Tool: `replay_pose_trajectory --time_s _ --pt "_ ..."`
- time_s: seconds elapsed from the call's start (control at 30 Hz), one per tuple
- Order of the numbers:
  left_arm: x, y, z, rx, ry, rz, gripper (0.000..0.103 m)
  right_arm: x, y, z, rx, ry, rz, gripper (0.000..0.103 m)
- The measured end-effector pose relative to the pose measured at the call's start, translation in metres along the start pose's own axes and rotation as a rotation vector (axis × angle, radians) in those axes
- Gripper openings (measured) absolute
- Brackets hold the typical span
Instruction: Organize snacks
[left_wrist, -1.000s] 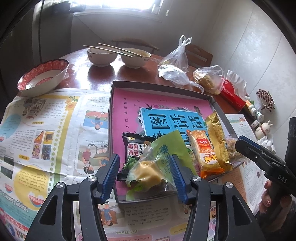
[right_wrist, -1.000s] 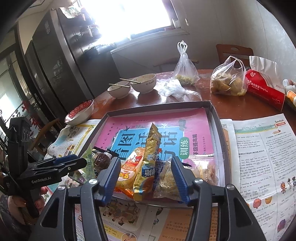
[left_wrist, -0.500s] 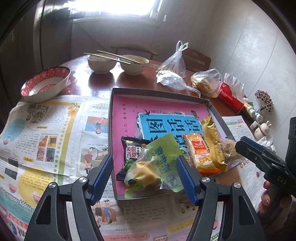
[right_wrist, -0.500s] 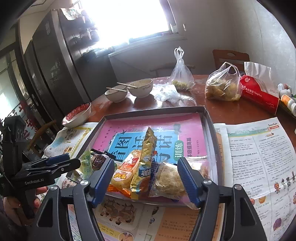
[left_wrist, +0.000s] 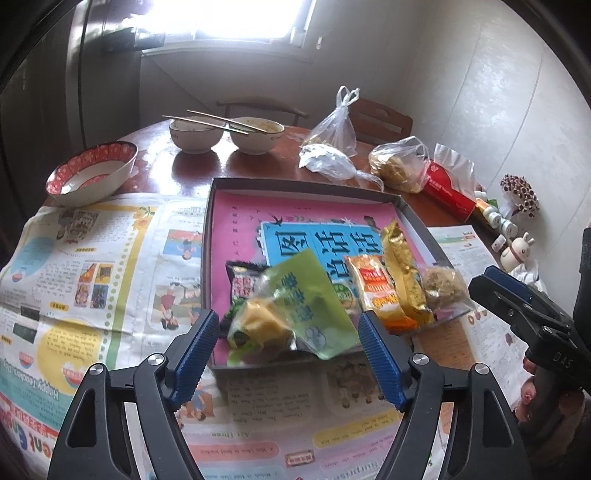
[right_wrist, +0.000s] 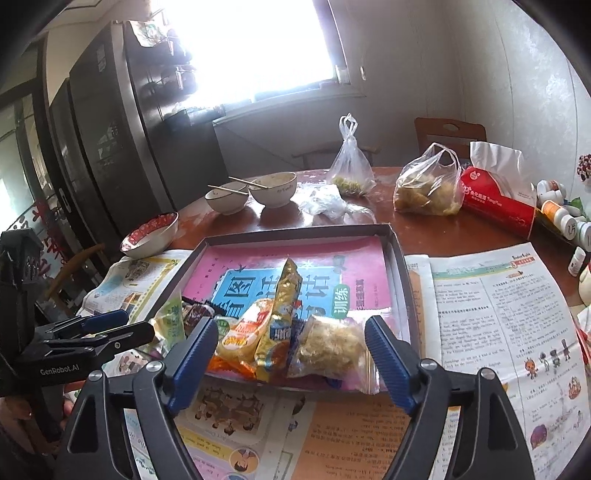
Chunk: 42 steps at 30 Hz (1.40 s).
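A shallow dark tray (left_wrist: 295, 188) (right_wrist: 400, 288) lined with a pink and blue book cover holds several snack packs along its near edge. A green pack (left_wrist: 306, 299) with a yellow snack lies on a black pack (left_wrist: 243, 284). Beside them are an orange pack (left_wrist: 373, 291) (right_wrist: 240, 332), a gold pack (left_wrist: 402, 273) (right_wrist: 284, 302) and a clear bag of crumbly snack (left_wrist: 443, 291) (right_wrist: 332, 343). My left gripper (left_wrist: 288, 354) is open and empty just before the green pack. My right gripper (right_wrist: 291, 358) is open and empty before the orange, gold and clear packs.
Newspaper (left_wrist: 92, 266) (right_wrist: 498, 317) covers the near table around the tray. Behind stand a red-rimmed bowl (left_wrist: 92, 173), two bowls with chopsticks (left_wrist: 225, 134), plastic bags (left_wrist: 399, 166), a red tissue pack (right_wrist: 498, 199) and small bottles (right_wrist: 565, 218) at right.
Both grippers have drawn back and up from the tray, and both have opened wider. The packs have stayed in the tray.
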<state>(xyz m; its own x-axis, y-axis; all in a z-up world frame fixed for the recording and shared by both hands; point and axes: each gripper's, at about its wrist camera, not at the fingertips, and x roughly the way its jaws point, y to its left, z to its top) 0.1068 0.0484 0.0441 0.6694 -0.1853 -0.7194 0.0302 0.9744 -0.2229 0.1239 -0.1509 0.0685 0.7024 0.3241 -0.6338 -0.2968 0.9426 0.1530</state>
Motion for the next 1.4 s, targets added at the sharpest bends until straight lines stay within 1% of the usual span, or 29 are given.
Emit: replay_pose_trajectory --time_s 0.07,0.17,0.23,0.37,0.5,0.63,0.8,0.93,1.03,1.27,1.4 --pt "-0.002 -0.002 -0.006 -0.003 0.003 0.004 0.079 -0.004 0.001 -0.005 -0.002 0.002 -0.005 0.084" --pt "-0.005 -0.007 -0.017 -0.017 0.006 0.008 0.079 -0.009 0.0 -0.012 0.008 0.009 0.021 0.087" --pt "-0.007 -0.011 -0.024 -0.019 0.009 -0.009 0.079 -0.012 -0.001 -0.019 0.023 0.018 0.037 0.088" --pt "-0.01 -0.02 -0.037 -0.017 0.02 -0.02 0.079 -0.017 0.002 -0.035 0.013 0.034 0.012 0.089" --pt "-0.012 -0.027 -0.049 -0.017 0.026 -0.023 0.079 -0.021 -0.001 -0.046 0.047 0.055 0.012 0.09" --pt "-0.013 -0.032 -0.058 -0.009 0.037 -0.017 0.079 -0.025 -0.006 -0.055 0.053 0.058 -0.02 0.091" --pt "-0.014 -0.033 -0.063 -0.007 0.034 -0.01 0.079 -0.028 -0.003 -0.065 0.018 0.063 -0.049 0.094" --pt "-0.014 -0.034 -0.066 -0.002 0.037 -0.007 0.079 -0.027 -0.003 -0.07 0.023 0.071 -0.054 0.095" --pt "-0.014 -0.035 -0.068 0.004 0.042 -0.002 0.079 -0.025 -0.003 -0.072 0.025 0.072 -0.077 0.095" --pt "-0.015 -0.037 -0.072 0.018 0.046 -0.007 0.079 -0.028 0.001 -0.074 0.014 0.065 -0.08 0.095" --pt "-0.015 -0.035 -0.073 0.016 0.046 0.003 0.079 -0.027 0.002 -0.076 0.01 0.065 -0.09 0.095"
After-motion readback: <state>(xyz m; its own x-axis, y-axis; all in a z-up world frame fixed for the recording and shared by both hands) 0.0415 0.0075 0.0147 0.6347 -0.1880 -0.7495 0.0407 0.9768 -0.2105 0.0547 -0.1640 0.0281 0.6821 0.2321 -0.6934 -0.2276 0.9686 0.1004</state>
